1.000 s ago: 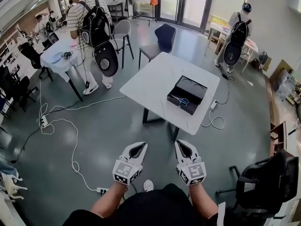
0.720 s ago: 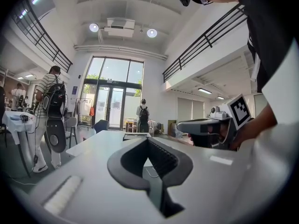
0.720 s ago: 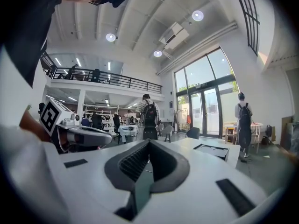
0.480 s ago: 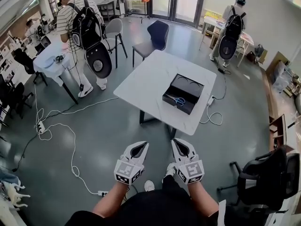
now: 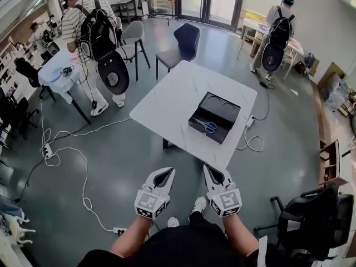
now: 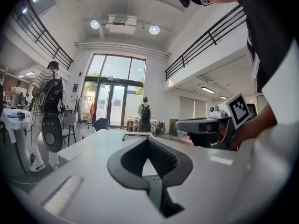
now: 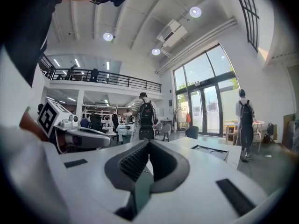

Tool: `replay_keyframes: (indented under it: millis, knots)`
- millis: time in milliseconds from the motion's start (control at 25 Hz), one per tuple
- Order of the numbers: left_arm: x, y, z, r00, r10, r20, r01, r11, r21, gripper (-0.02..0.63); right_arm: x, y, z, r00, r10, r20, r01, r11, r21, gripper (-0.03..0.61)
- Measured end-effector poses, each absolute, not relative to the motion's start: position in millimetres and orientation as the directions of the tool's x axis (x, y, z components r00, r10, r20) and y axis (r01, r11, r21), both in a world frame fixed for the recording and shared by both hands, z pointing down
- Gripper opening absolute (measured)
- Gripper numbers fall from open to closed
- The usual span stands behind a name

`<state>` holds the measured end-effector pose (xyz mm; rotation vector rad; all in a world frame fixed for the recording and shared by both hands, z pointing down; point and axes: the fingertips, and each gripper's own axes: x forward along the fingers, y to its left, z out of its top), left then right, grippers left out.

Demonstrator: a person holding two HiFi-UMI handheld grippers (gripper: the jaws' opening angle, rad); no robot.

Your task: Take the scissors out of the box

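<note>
The scissors (image 5: 207, 125), blue-handled, lie inside the open black box (image 5: 201, 134), which sits on the white table (image 5: 169, 99) toward its right edge. The left gripper (image 5: 162, 174) and the right gripper (image 5: 213, 172) are held side by side over the grey floor, short of the table's near corner and well apart from the box. Both have their jaws closed together with nothing between them. Only the table's near corner and its bare top lie between them and the box.

Beyond the table stand 2 chairs, a dark chair (image 5: 184, 39) and a grey chair (image 5: 133, 33). A person in a striped shirt (image 5: 75, 24) stands at the left and another person (image 5: 276, 29) at the far right. A white cable (image 5: 83, 168) loops over the floor at the left, and a black office chair (image 5: 308, 218) stands at the lower right.
</note>
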<state>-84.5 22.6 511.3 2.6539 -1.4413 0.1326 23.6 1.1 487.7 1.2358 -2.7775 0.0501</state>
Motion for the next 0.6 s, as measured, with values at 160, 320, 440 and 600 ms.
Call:
replay_keyframes:
  millis: [160,320,440,600]
  knots:
    - [-78,-2,514,0.533,-0.835,0.138,-0.846,-0.531,0.058,0.009,32,-26,492,-0.669,-0.736,0.104,-0.739,0.673,0.005,0.008]
    - [-72,-25,516,0.528,-0.835,0.154,-0.849,-0.526,0.055,0.009,38,-50,493,-0.677,-0.730,0.099,-0.734,0.680,-0.005,0.008]
    - [-65,-42,515,0.521,-0.838,0.160,-0.852,-0.522,0.040,0.009,45,-68,492,-0.683,-0.724,0.096,-0.728,0.686,-0.009,0.008]
    - [-55,-59,511,0.509,-0.845,0.165,-0.858,-0.512,0.027,0.009,55,-87,493,-0.692,-0.715,0.099,-0.720,0.694,-0.021,0.008]
